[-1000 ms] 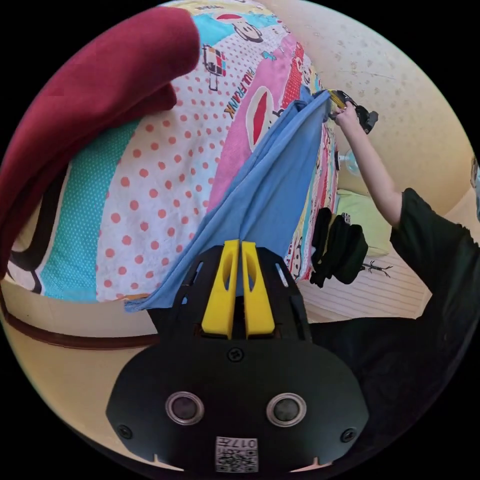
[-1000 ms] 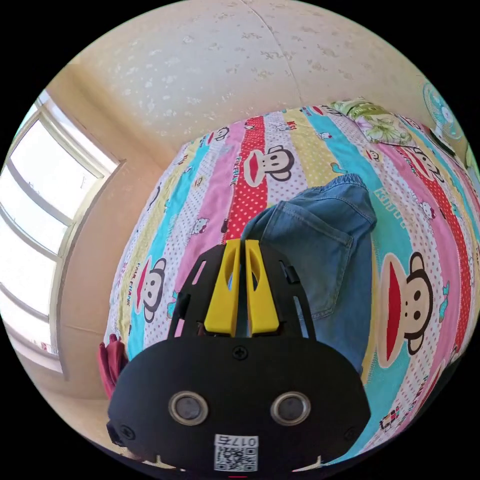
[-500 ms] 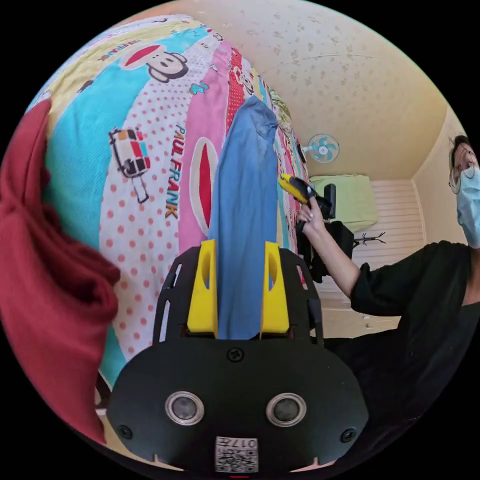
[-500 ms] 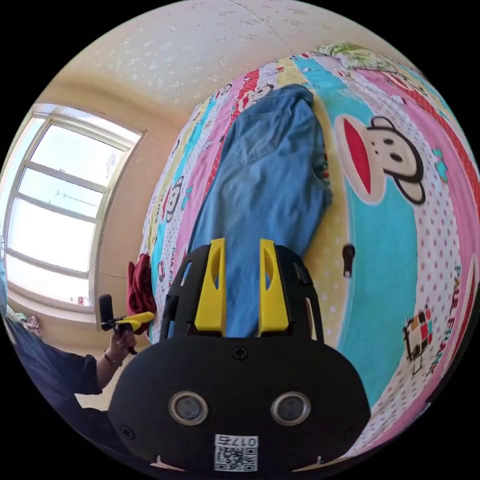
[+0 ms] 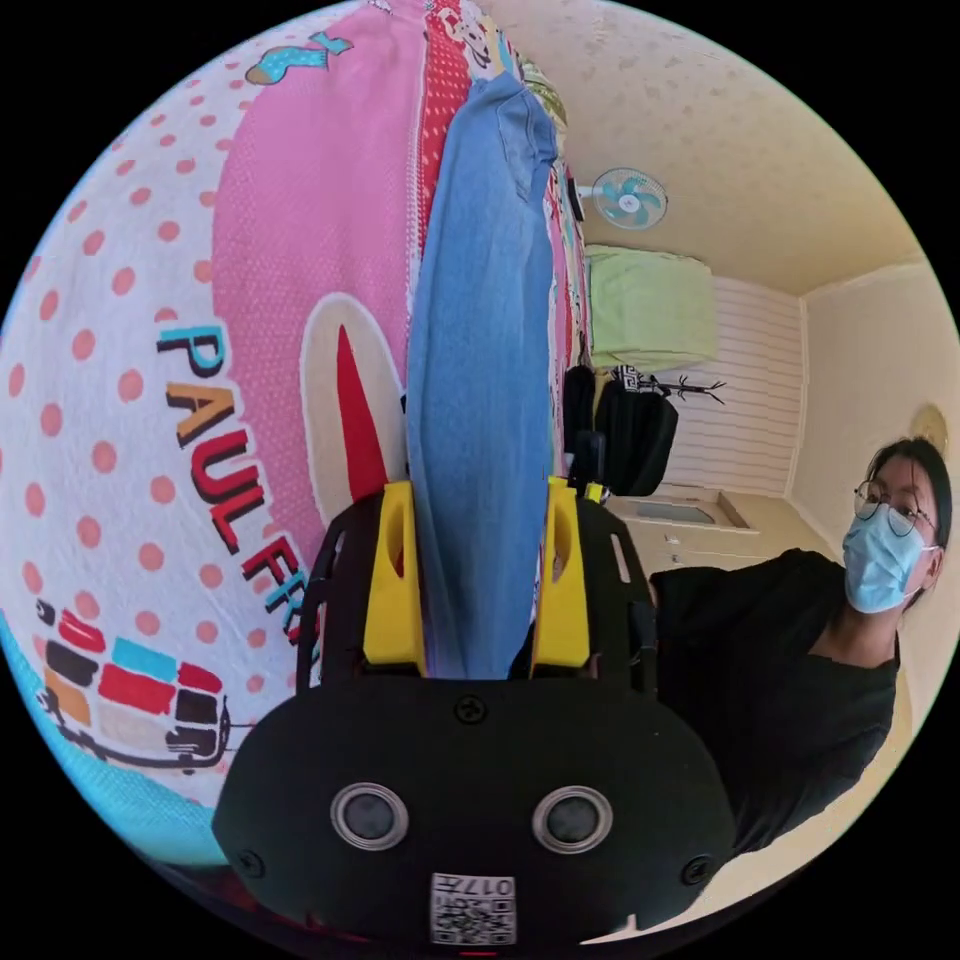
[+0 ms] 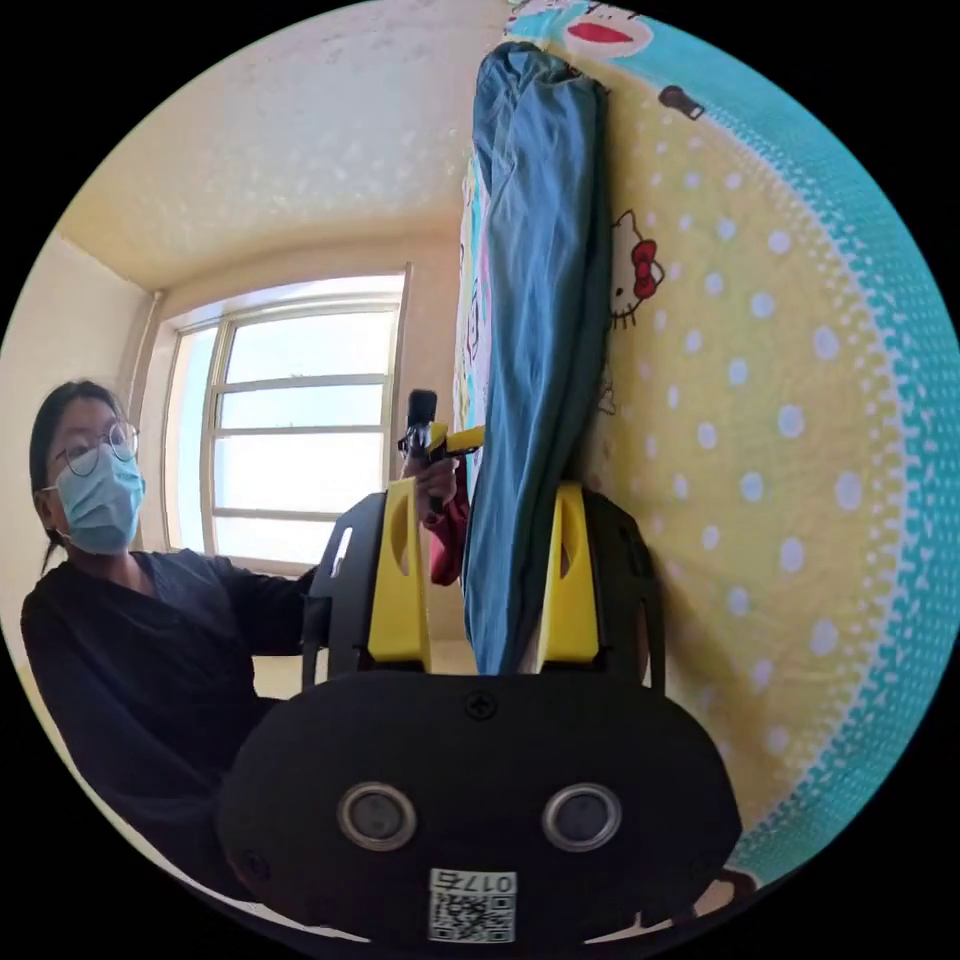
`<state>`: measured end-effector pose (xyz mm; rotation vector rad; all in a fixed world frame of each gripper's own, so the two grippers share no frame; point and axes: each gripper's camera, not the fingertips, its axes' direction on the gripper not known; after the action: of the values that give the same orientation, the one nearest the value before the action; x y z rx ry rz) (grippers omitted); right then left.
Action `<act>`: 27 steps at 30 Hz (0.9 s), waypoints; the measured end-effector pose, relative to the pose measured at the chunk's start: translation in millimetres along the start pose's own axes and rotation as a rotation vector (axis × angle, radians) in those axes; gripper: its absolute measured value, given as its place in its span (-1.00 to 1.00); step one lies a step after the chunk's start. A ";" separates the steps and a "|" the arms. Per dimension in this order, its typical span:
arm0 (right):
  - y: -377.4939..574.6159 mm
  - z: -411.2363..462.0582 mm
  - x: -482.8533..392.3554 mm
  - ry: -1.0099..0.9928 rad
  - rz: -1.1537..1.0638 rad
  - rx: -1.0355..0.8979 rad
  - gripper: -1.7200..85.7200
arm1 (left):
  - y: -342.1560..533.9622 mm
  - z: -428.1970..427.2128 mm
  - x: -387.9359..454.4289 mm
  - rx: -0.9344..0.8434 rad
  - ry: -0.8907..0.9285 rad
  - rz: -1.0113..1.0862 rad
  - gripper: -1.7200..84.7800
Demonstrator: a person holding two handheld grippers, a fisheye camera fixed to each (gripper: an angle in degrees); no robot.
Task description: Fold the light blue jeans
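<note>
Lying folded lengthwise on the bedsheet (image 5: 200, 300), light blue jeans (image 5: 480, 400); left gripper (image 5: 478, 590) and right gripper (image 6: 483, 590) jaws spread wide, gripping nothing.

Jeans (image 5: 480, 400) — matt denim cloth; bedsheet (image 5: 200, 330) — printed cotton, seemingly finely textured.

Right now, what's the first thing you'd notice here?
The light blue jeans stretch along the bed, running between the open yellow jaws of the left gripper and the right gripper. Under them lies a bright cartoon bedsheet, pink with dots and monkey pictures. A person in a black top stands beside the bed.
</note>
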<state>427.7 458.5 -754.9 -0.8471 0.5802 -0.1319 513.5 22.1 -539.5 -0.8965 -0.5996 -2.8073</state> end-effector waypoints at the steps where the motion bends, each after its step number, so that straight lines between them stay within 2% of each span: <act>1: -0.2 -1.0 -1.6 0.007 -0.003 -0.018 -0.56 | 1.5 4.7 -1.4 -0.055 0.006 -0.007 -0.57; 7: -18.8 -28.3 9.4 -0.093 0.051 0.051 -0.59 | -7.6 13.4 -8.0 -0.065 -0.111 0.008 -0.71; 14: -86.0 -1.7 3.1 -0.099 0.056 -0.112 -0.74 | -22.9 43.9 -32.9 -0.107 0.172 0.043 -0.77; 19: -83.2 -28.5 -19.6 -0.089 0.048 -0.065 -0.91 | -2.1 50.2 -25.2 -0.023 0.280 0.082 -0.88; 22: -76.9 -50.2 -49.3 -0.159 0.003 -0.042 -0.94 | 20.2 39.2 4.9 0.064 0.424 0.187 -0.90; 27: -75.4 -77.1 -138.6 -0.261 -0.149 -0.071 -0.96 | 57.0 24.3 102.8 0.119 0.409 0.376 -0.85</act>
<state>279.1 403.1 -679.4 -0.9596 0.2785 -0.1339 456.4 -20.5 -442.9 -0.3478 -0.4706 -2.4750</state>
